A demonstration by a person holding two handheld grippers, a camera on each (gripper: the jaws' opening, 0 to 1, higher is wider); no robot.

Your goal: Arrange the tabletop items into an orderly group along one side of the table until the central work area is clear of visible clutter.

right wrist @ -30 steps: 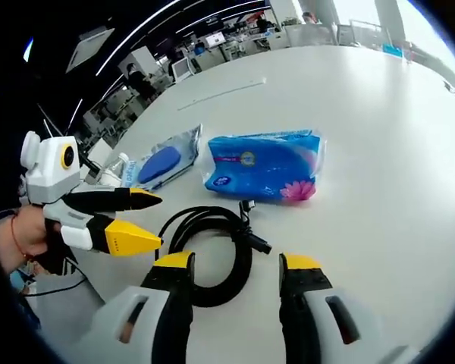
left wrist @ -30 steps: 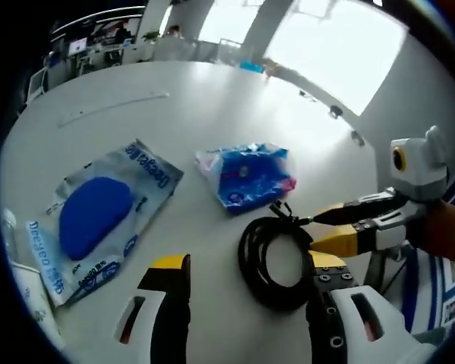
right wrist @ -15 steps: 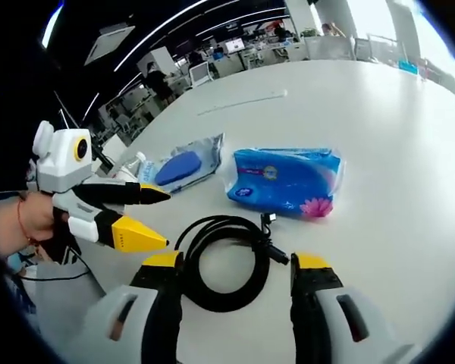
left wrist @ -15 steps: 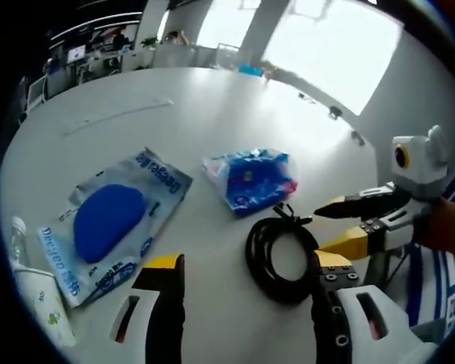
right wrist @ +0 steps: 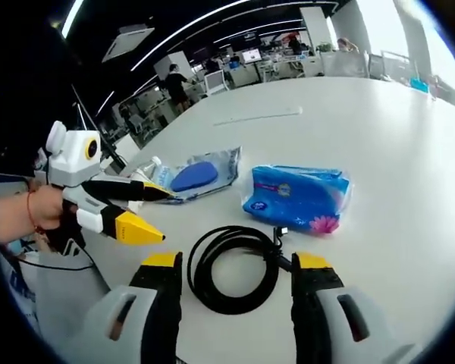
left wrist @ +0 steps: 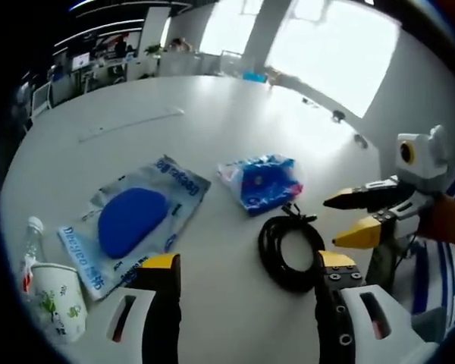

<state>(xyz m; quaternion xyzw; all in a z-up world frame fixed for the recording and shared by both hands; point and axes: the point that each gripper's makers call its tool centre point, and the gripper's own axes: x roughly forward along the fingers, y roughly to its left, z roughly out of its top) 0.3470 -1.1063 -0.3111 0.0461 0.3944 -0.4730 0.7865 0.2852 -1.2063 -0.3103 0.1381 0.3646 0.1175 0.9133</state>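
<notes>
Both cameras have drawn back from the tabletop [left wrist: 235, 106] since a second ago, so a paper cup [left wrist: 54, 297] and a small bottle [left wrist: 30, 235], cut off before, now show at the left of the left gripper view; the things themselves have not moved. The bottle is partly behind the cup and hard to make out. The coiled black cable [left wrist: 290, 252] lies just ahead of the left hand-held gripper [left wrist: 246, 265], nearer its right jaw, and between the jaws of the right hand-held gripper [right wrist: 236, 264] in the right gripper view. Both have their jaws spread wide and hold nothing. Beyond the cable lie the blue tissue pack [right wrist: 297, 199] and the clear pouch with a blue pad [left wrist: 136, 220], apart from each other.
</notes>
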